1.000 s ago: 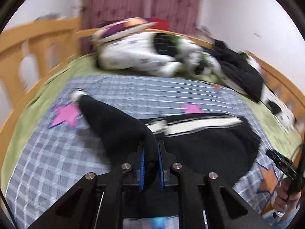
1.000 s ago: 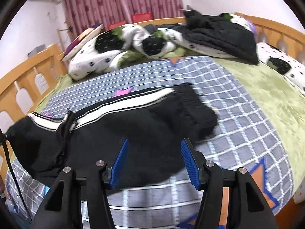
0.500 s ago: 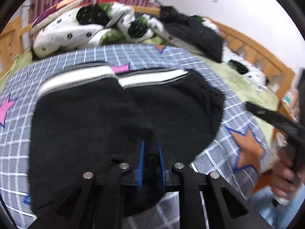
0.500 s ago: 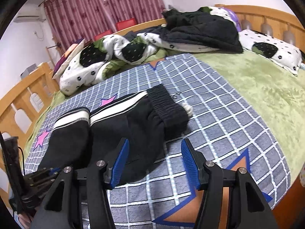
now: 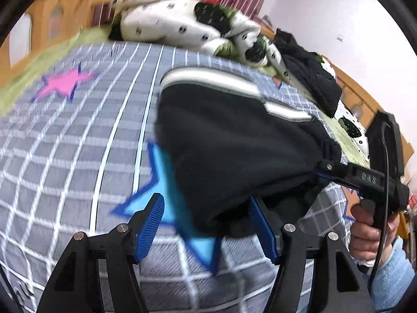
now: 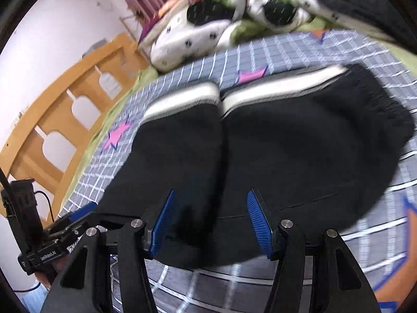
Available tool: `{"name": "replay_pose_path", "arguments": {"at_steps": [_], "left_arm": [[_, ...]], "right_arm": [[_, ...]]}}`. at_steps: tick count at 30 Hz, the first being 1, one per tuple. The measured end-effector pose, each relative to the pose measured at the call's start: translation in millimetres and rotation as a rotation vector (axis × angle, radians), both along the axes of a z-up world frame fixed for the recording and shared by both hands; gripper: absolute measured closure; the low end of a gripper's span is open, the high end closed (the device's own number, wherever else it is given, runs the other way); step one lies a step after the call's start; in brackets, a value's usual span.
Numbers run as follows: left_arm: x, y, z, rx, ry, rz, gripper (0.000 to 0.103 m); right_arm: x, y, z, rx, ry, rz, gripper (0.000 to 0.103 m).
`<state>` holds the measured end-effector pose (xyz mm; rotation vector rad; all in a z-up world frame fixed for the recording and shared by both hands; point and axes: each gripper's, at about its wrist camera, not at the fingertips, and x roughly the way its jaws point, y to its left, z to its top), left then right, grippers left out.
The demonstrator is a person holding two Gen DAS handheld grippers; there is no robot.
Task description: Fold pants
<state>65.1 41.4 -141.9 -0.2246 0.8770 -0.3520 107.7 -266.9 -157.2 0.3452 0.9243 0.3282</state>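
Pants [image 6: 286, 151] lie folded on the checked blanket [image 5: 65, 156], near its front edge; black, white side stripe along the far side. In the right wrist view the folded-over leg sits on the left half and the waistband end is at the right.

Left gripper [image 5: 208, 224]: jaws wide apart, holding nothing, sitting at the near-left corner of the pants over a blue star print; pants hem lies between and just past the blue pads [image 5: 151, 224].

Right gripper [image 6: 208, 221]: jaws also wide apart, nothing clamped, low over the near edge of the pants; touching or not, can't tell.

Both frames motion-blurred. Pillows [image 5: 169, 23] and dark clothes [image 5: 307, 70] are piled at the far edge of the bed, and a wooden rail [image 6: 65, 109] runs along the left side.
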Motion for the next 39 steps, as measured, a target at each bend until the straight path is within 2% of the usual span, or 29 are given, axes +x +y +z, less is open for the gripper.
{"name": "replay_pose_path", "arguments": {"at_steps": [3, 5, 7, 9, 11, 15, 18, 22, 23, 24, 27, 29, 32, 34, 35, 37, 39], "left_arm": [[-3, -2, -21, -0.029, 0.056, -0.023, 0.039], [-1, -13, -26, -0.024, 0.051, -0.026, 0.039], [0, -26, -23, -0.008, 0.031, -0.045, 0.039], [3, -41, -22, -0.003, 0.032, -0.069, 0.039], [6, -50, -24, 0.009, 0.027, -0.074, 0.039], [6, -72, -23, 0.093, 0.001, -0.069, 0.039], [2, -90, -23, 0.162, -0.019, -0.080, 0.039], [-3, -104, -27, 0.248, -0.053, -0.049, 0.039], [-3, -105, -28, 0.246, -0.059, -0.042, 0.043], [-4, -104, -27, 0.233, -0.065, -0.043, 0.056], [-1, -107, -20, 0.152, -0.054, -0.083, 0.072], [-1, -115, -16, 0.126, -0.060, -0.113, 0.081], [-7, -130, -8, 0.131, -0.099, -0.145, 0.078], [-7, -134, -11, 0.130, -0.085, -0.162, 0.078], [-8, -136, -15, 0.137, -0.075, -0.162, 0.079], [-6, -134, -20, 0.139, -0.059, -0.169, 0.080], [-9, -130, -21, 0.132, -0.054, -0.160, 0.079]], "right_arm": [[12, 15, -19, 0.067, 0.081, 0.027, 0.048], [17, 22, -25, 0.113, 0.108, 0.041, 0.053], [22, 26, -19, 0.111, 0.093, 0.053, 0.081], [21, 24, 4, 0.127, 0.027, 0.085, 0.085], [20, 16, 32, 0.155, -0.055, 0.097, 0.085], [18, 4, 77, 0.124, -0.170, 0.132, 0.086], [11, -11, 94, 0.078, -0.245, 0.142, 0.086], [15, -42, 104, 0.061, -0.280, 0.122, 0.087], [20, -53, 106, 0.059, -0.283, 0.106, 0.087], [25, -61, 108, 0.060, -0.283, 0.089, 0.087], [35, -96, 111, 0.073, -0.286, 0.041, 0.087], [33, -121, 114, 0.088, -0.304, 0.007, 0.087], [22, -147, 113, 0.059, -0.346, -0.024, 0.087], [18, -163, 97, -0.031, -0.333, -0.069, 0.088], [20, -169, 88, -0.048, -0.297, -0.088, 0.088], [24, -187, 48, -0.058, -0.157, -0.130, 0.087], [28, -189, 11, -0.120, -0.066, -0.133, 0.087]]}}
